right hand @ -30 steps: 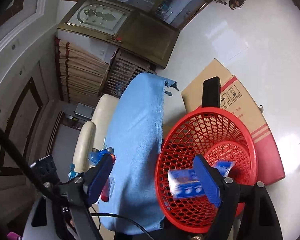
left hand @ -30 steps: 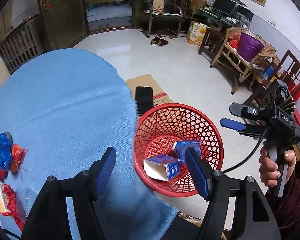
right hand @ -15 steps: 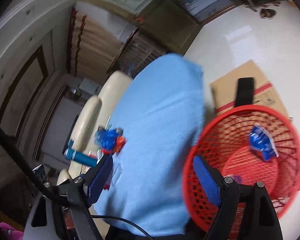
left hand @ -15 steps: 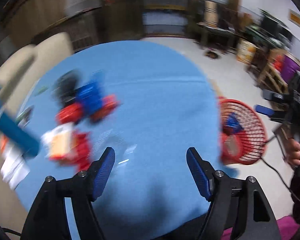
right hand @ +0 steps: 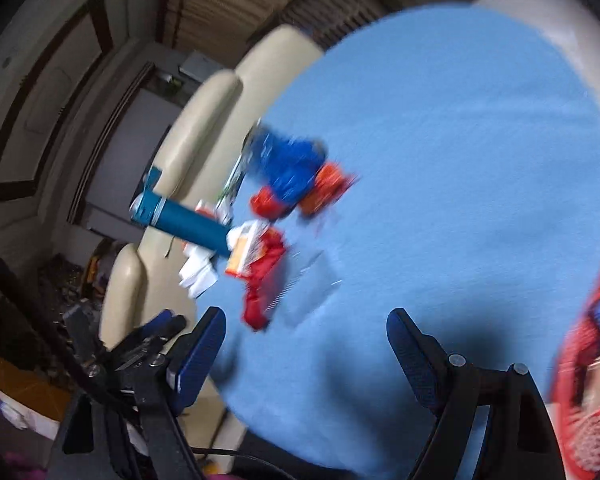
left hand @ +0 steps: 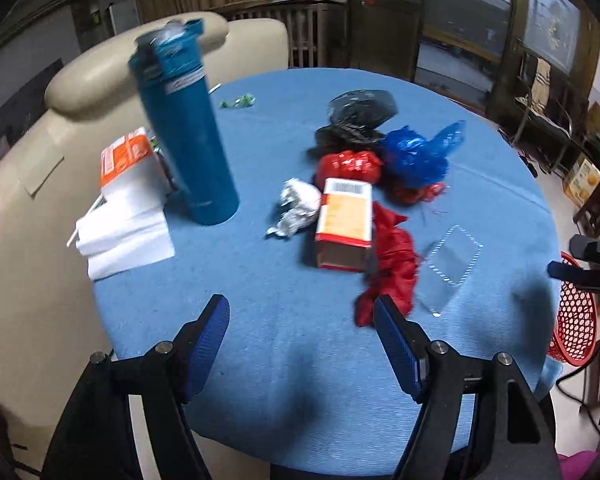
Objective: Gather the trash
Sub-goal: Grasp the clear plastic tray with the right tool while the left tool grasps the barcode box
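From left to right on the blue table (left hand: 260, 320) we pass the teal bottle (left hand: 188, 136) and white napkins (left hand: 128, 236), which look like keepers, then the foil ball (left hand: 298, 208), the orange-and-white carton (left hand: 346, 222), the red wrapper (left hand: 392, 264) and the clear plastic piece (left hand: 454, 256), with the red basket (left hand: 576, 316) off the right edge. We judge it best to straddle one loose piece squarely before squeezing. Our left gripper (left hand: 302, 334) tilts down over the near cloth, fingers wide apart and empty; our right gripper (right hand: 306, 346) is likewise spread and empty.
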